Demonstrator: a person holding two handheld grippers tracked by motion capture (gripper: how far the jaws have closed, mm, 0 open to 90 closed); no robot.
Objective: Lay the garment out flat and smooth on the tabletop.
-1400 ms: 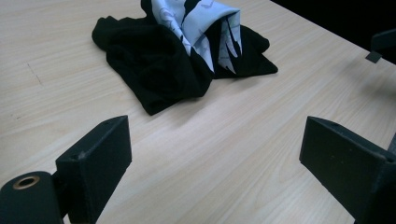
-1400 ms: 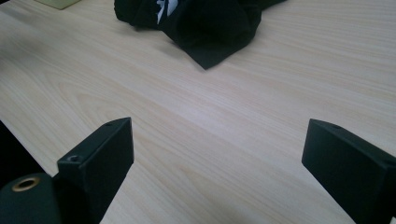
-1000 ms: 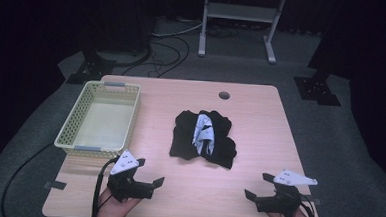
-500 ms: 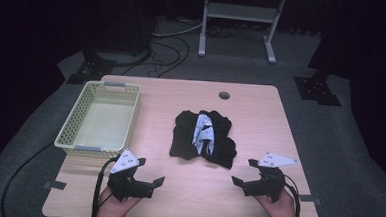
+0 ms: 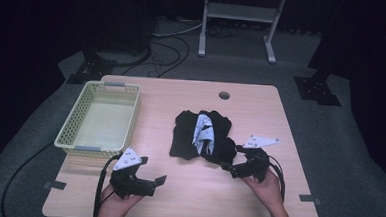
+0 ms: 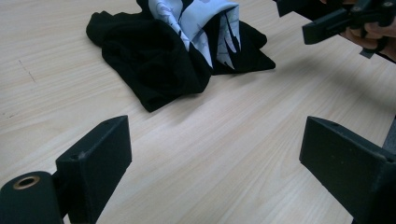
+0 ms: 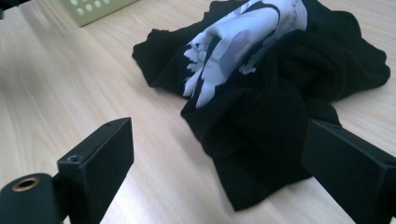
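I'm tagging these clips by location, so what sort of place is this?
Probably a lab or recording studio rather than a home. A bare wooden table stands on grey carpet amid dark surroundings, with black stand bases and loose cables on the floor. On the table lie a crumpled black garment and a yellow basket.

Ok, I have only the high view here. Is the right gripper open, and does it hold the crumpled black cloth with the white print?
Observer: In the right gripper view the right gripper has its jaws wide apart. The near edge of the crumpled black cloth with the white print lies between them, not clamped.
Operator: And the left gripper?
Observer: In the left gripper view the left gripper is open too, with only the pale wooden table between its jaws. The cloth lies farther ahead.
Operator: Is the print plain white?
Observer: No. Close up it is pale bluish white with jagged black marks.
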